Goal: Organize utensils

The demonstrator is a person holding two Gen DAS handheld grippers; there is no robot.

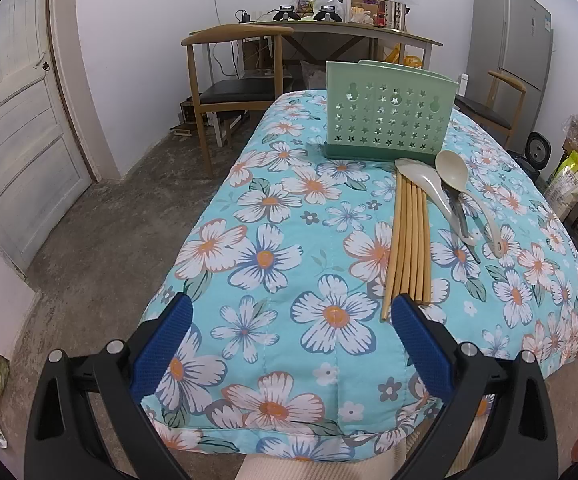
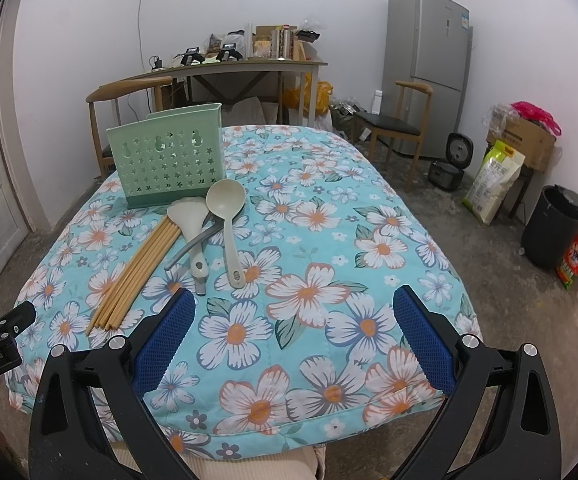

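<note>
Both your grippers are hanging over the near edge of the desk (image 2: 369, 280) with its flowery cloth, jaws spread wide and holding nothing: left gripper (image 1: 292, 312), right gripper (image 2: 295, 308). The utensils sit mid-frame in the right wrist view: a bundle of chopsticks (image 2: 137, 272), a rice paddle (image 2: 191, 232), a ladle (image 2: 227, 216) and a grey utensil half hidden under them. The green holder (image 2: 167, 160) stands upright just behind, upper left.
</note>
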